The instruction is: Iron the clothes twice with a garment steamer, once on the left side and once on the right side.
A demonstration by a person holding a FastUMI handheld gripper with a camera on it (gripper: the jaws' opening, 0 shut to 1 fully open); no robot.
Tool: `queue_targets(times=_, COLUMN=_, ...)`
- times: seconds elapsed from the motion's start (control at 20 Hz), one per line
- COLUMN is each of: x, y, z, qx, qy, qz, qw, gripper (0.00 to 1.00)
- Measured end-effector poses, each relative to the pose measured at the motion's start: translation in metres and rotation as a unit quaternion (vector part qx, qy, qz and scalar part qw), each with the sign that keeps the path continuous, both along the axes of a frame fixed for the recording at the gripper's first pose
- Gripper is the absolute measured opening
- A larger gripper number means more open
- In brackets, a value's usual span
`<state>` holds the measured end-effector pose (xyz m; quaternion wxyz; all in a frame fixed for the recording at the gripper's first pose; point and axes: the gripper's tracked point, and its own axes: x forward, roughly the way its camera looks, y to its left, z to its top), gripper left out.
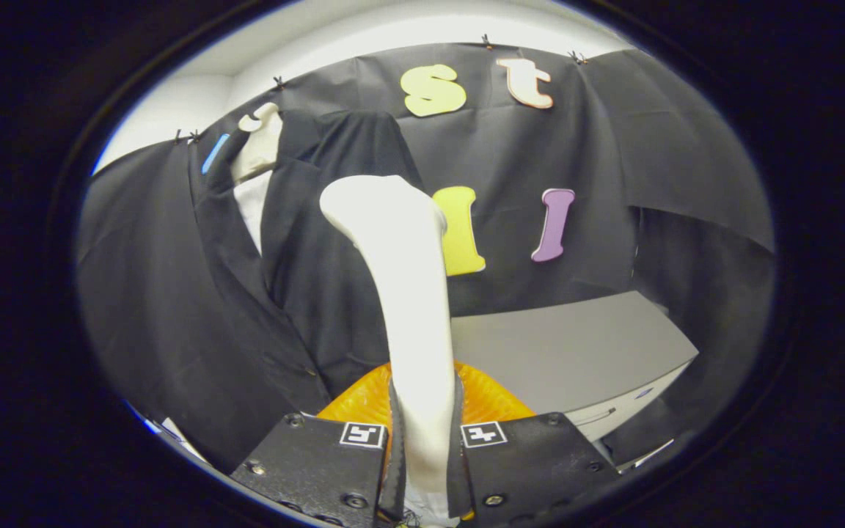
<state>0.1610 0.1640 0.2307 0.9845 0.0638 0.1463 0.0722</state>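
- Clothes [195, 293]: a dark jacket hangs on the booth's black cloth wall, up and to the left beyond the tongs. Its lapels fall open over a white shirt [252, 209] underneath, and a pale hanger hook [260, 143] shows at its collar.
- Table [562, 352]: a grey flat top lies to the right, beyond the tongs and below the cloth wall. A white front with a drawer handle shows along its near right edge.
- Garment steamer [408, 293]: a white handle rises straight up from between the fingers and widens into a rounded head at the top. The head lies level with the jacket's chest, in front of its right edge; whether it touches the cloth is not clear.
- Tongs [422, 440]: both fingers are clenched on the lower part of the steamer handle, one pressing each side.
- Orange ribbed part [488, 400]: it fans out just behind the fingers, on both sides of the handle.
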Motion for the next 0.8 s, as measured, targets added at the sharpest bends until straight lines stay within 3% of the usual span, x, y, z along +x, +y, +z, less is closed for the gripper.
queue_targets(times=0.5, x=0.038, y=0.052, z=0.055, qx=-0.005, qy=-0.104, qz=-0.003, qw=0.995, gripper=0.25)
queue_targets(times=0.8, x=0.061, y=0.052, z=0.070, qx=-0.022, qy=-0.154, qz=-0.054, qw=0.986, gripper=0.25)
